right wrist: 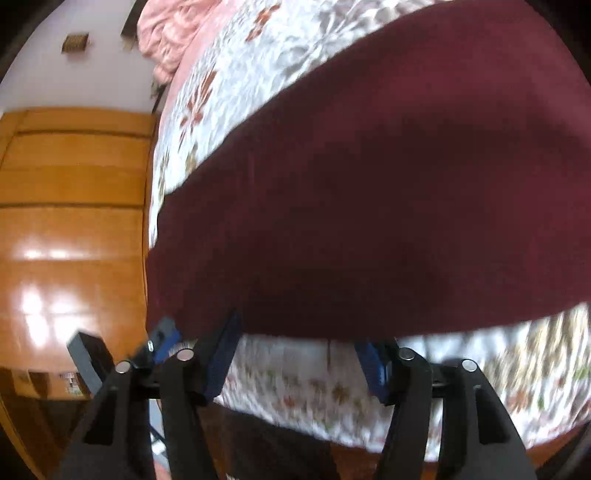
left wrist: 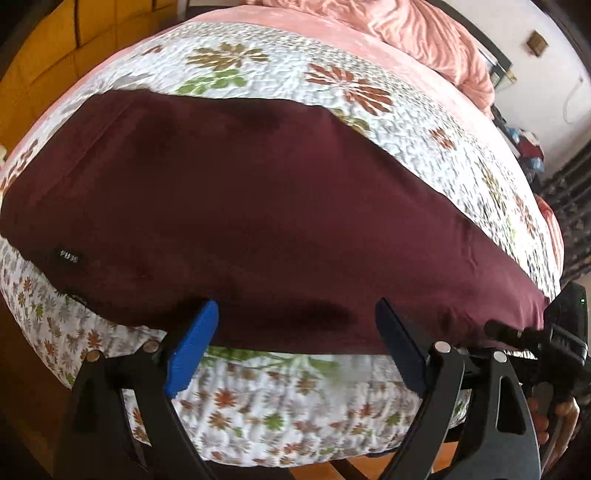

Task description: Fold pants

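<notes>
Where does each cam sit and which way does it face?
Left wrist: on the left gripper, angled down over the bed's near edge at the maroon pants; jaws open, right gripper at right.
Right wrist: on the right gripper, facing the pants' end, wooden wardrobe left; jaws open.
Shared: pants, floral quilt, pink blanket.

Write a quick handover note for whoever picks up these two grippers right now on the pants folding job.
Left gripper: open, holding nothing, at the near edge of the pants.
Right gripper: open, nothing between its fingers, also at the near edge.
Pants: maroon, lying flat as a long band on the floral quilt, along the bed's near side.
Done: they look folded lengthwise and smoothed; how many folds, I cannot tell.
Left: probably fold end to end, then tidy.
</notes>
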`<action>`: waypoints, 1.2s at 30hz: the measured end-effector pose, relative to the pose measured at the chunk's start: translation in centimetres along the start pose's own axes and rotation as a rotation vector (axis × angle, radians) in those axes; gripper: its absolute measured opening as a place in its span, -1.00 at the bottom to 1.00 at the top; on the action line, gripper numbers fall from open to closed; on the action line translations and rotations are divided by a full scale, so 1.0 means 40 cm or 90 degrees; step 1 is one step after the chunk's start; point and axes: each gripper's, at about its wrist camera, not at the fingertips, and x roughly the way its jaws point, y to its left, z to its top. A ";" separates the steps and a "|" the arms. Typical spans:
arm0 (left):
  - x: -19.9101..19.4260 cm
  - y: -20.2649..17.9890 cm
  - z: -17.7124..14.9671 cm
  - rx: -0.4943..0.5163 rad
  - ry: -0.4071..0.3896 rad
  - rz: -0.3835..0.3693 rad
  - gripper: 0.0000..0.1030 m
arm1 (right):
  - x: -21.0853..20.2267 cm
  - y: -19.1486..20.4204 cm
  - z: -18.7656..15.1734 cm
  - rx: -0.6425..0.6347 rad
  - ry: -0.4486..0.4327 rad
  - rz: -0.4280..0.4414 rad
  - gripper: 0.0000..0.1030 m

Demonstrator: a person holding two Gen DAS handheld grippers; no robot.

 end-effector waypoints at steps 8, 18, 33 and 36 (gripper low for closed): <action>0.008 0.014 -0.004 0.006 0.002 -0.004 0.69 | -0.032 0.011 -0.027 -0.045 -0.034 -0.039 -0.68; 0.004 -0.134 -0.001 0.072 -0.012 0.000 0.71 | -0.028 -0.026 -0.043 -0.052 0.007 -0.029 -0.36; 0.045 -0.365 -0.046 0.160 0.004 -0.049 0.78 | -0.509 -0.351 -0.026 0.080 -0.189 -0.114 0.09; 0.071 -0.418 -0.062 0.176 0.028 -0.058 0.78 | -0.539 -0.420 -0.030 0.123 -0.208 -0.057 0.05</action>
